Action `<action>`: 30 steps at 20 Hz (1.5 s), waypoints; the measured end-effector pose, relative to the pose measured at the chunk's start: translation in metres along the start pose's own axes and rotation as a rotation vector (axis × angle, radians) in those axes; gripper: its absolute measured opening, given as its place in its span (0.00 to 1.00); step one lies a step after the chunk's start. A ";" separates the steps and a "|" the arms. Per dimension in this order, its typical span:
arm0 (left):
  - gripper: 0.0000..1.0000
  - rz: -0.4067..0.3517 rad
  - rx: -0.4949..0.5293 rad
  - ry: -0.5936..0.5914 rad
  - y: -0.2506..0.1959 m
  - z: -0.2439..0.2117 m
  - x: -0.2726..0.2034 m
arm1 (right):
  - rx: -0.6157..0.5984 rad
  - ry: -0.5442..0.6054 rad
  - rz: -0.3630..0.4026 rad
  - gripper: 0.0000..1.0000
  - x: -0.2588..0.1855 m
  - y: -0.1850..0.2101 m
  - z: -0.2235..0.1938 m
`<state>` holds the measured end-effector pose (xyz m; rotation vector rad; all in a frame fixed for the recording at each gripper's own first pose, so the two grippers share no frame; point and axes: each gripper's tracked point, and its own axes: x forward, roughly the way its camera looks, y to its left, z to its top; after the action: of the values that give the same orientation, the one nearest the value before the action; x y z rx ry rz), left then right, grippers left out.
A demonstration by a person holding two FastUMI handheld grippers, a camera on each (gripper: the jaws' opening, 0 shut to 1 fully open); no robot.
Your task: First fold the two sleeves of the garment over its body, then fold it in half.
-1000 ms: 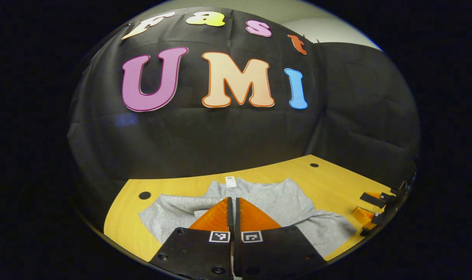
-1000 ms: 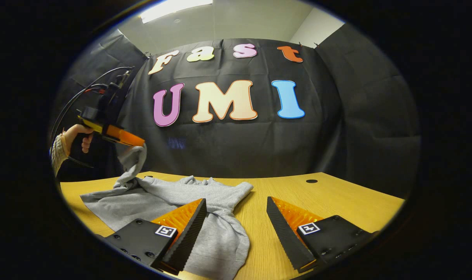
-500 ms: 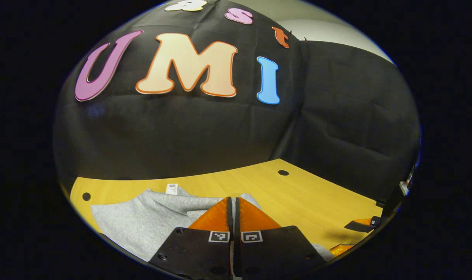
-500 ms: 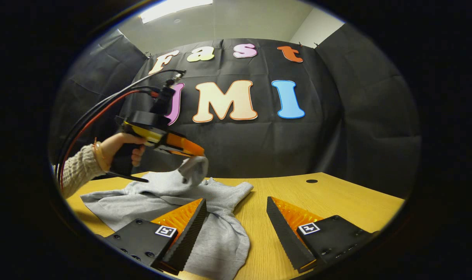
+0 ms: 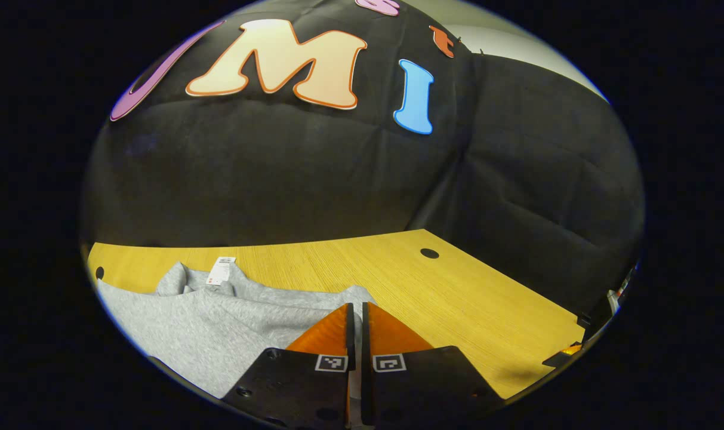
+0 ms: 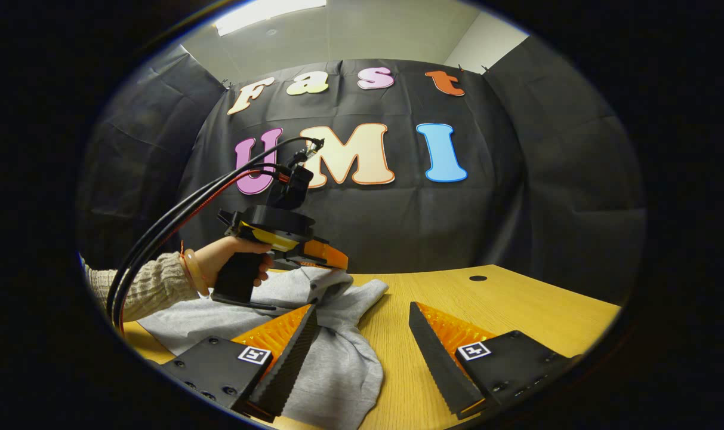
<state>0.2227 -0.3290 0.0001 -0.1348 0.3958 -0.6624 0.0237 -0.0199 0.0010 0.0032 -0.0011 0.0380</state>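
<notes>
A grey sweatshirt [image 6: 332, 370] lies on the yellow wooden table [image 6: 517, 304]. In the right gripper view my left gripper [image 6: 342, 267], held by a hand [image 6: 224, 260], is shut on the end of one sleeve [image 6: 332, 280] and carries it low over the garment's body. In the left gripper view the left gripper [image 5: 356, 306] has its fingers pressed together above the grey body [image 5: 218, 316], whose white neck label [image 5: 221, 270] faces up. My right gripper [image 6: 362, 307] stands open, with the other sleeve lying under and between its fingers, untouched.
Black cloth walls close the booth behind and to the right. The table has a small round hole [image 6: 477, 278] at the back right and another [image 5: 428, 253] past the garment. Cables [image 6: 176, 221] arc from the left gripper toward the left.
The left gripper has carried the sleeve rightward and down, from high at the left to just above the garment's body. The right gripper has stayed still and open.
</notes>
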 end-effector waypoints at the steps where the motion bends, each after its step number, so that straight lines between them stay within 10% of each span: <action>1: 0.01 -0.019 -0.005 -0.002 -0.006 0.001 0.004 | 0.000 0.000 0.000 0.97 0.000 0.000 0.000; 2: 0.07 -0.028 -0.009 -0.012 -0.012 0.005 0.005 | 0.000 0.000 0.000 0.97 0.000 0.000 0.000; 7: 0.95 -0.050 0.045 -0.113 -0.025 0.045 -0.025 | 0.000 -0.002 0.000 0.97 0.001 -0.001 0.000; 13: 0.94 0.066 0.091 -0.290 0.008 0.087 -0.139 | 0.001 -0.002 0.010 0.97 0.001 0.001 -0.002; 21: 0.94 0.310 0.100 -0.277 0.084 0.031 -0.292 | -0.015 0.017 0.019 0.97 -0.001 0.001 -0.005; 30: 0.94 0.416 0.001 0.030 0.124 -0.117 -0.367 | -0.116 0.139 0.039 0.98 -0.038 0.015 -0.017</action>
<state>-0.0158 -0.0030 -0.0223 -0.0394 0.4361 -0.2550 -0.0147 -0.0058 -0.0158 -0.1153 0.1357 0.0772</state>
